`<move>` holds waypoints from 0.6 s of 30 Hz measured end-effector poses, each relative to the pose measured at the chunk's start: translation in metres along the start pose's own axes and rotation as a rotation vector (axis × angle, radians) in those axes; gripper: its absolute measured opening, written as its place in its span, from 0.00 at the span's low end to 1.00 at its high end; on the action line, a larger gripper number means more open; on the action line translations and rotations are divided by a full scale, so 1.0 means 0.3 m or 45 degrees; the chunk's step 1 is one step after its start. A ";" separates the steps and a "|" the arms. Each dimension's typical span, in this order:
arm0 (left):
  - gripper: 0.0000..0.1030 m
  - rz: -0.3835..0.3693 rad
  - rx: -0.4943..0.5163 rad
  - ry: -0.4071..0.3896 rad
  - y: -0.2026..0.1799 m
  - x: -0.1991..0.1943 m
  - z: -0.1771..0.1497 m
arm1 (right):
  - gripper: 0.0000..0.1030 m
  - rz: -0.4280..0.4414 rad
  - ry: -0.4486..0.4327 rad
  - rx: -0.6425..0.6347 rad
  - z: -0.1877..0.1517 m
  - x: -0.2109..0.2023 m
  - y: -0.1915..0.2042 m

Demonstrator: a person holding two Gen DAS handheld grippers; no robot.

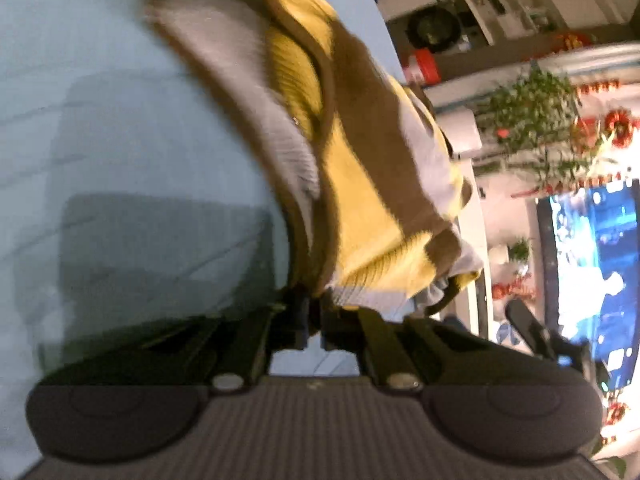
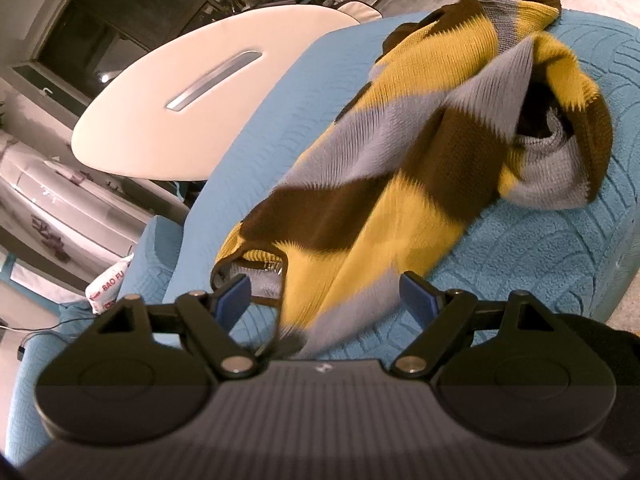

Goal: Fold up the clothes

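Observation:
A knit sweater (image 2: 400, 152) in yellow, brown and grey blocks lies crumpled on a blue quilted sofa cover (image 2: 540, 248). My right gripper (image 2: 326, 292) is open just above the near end of the sweater, its blue-padded fingers (image 2: 234, 294) either side of the fabric, with a ribbed cuff by the left finger. In the left wrist view my left gripper (image 1: 314, 316) is shut on an edge of the sweater (image 1: 360, 208), which stretches up and away from the jaws over the blue cover (image 1: 120, 140). That view is blurred.
A white oval table (image 2: 192, 92) stands beyond the sofa's left edge. A white plastic bag (image 2: 106, 288) lies at the sofa's left. In the left wrist view a lit screen (image 1: 592, 264), plants (image 1: 532, 120) and shelves lie past the sofa edge.

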State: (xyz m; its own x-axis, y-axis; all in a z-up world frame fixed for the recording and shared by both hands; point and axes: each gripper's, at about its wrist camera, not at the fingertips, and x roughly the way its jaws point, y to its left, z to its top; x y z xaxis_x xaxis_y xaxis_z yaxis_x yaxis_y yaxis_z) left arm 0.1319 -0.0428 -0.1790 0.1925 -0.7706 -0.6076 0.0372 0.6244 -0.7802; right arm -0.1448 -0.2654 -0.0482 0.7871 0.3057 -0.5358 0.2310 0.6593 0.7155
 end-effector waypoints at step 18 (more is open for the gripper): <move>0.60 0.043 -0.116 -0.337 0.169 -0.373 -0.123 | 0.83 -0.030 0.074 -0.121 -0.012 0.023 0.053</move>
State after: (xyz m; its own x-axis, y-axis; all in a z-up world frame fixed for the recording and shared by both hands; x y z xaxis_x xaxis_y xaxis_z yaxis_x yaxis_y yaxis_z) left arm 0.0761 0.0705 -0.1561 0.4419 -0.6818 -0.5830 -0.0599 0.6260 -0.7775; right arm -0.1378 -0.2503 -0.0421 0.7470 0.3270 -0.5789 0.1914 0.7281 0.6582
